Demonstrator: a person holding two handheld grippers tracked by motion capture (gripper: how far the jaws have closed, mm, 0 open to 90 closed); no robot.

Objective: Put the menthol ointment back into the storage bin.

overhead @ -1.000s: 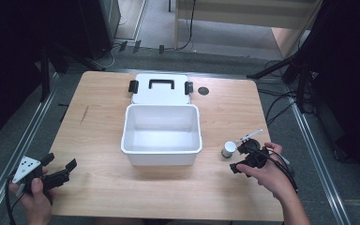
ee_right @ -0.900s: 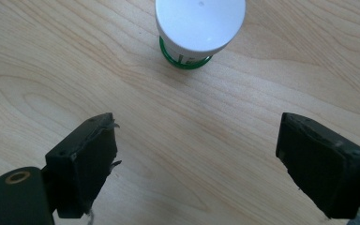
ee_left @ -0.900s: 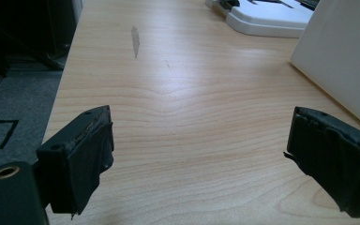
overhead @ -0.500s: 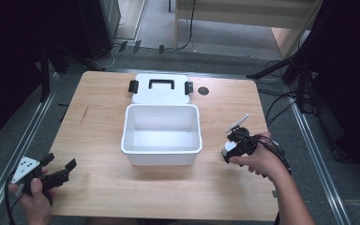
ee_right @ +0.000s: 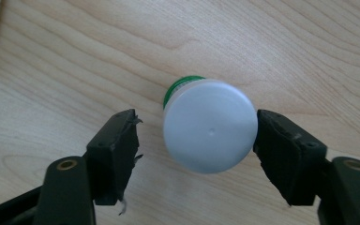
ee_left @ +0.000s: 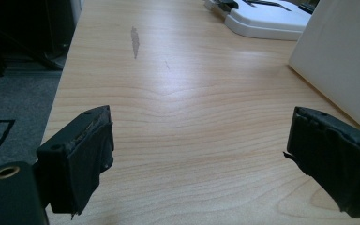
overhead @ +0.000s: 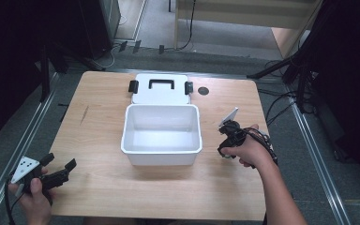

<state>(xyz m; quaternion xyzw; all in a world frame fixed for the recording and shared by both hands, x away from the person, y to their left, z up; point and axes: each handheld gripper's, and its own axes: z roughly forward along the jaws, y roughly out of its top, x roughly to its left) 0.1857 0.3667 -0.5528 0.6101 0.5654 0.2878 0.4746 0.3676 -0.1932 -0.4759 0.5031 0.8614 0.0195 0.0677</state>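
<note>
Right gripper view: right claw (ee_right: 197, 140) spread around white-capped bottle (ee_right: 209, 131) (left claw (ee_left: 206, 159) spread too), bin (overhead: 161, 133) nearby.

The box (overhead: 161, 133) sits mid-table (overhead: 103, 93), its lid (overhead: 159, 89) flat just behind it. Right of the box stands a bottle (ee_right: 208, 124) between the right gripper (ee_right: 197, 145) jaws. The left gripper (overhead: 58, 172) is at the near left corner.

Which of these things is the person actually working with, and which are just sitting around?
In use, it seems:
- small white-capped bottle with green band, between the right gripper jaws
- open white plastic box, likely its destination

Lying about:
- white lid with black handle
- small dark round disc
- left gripper, idle, open
</note>
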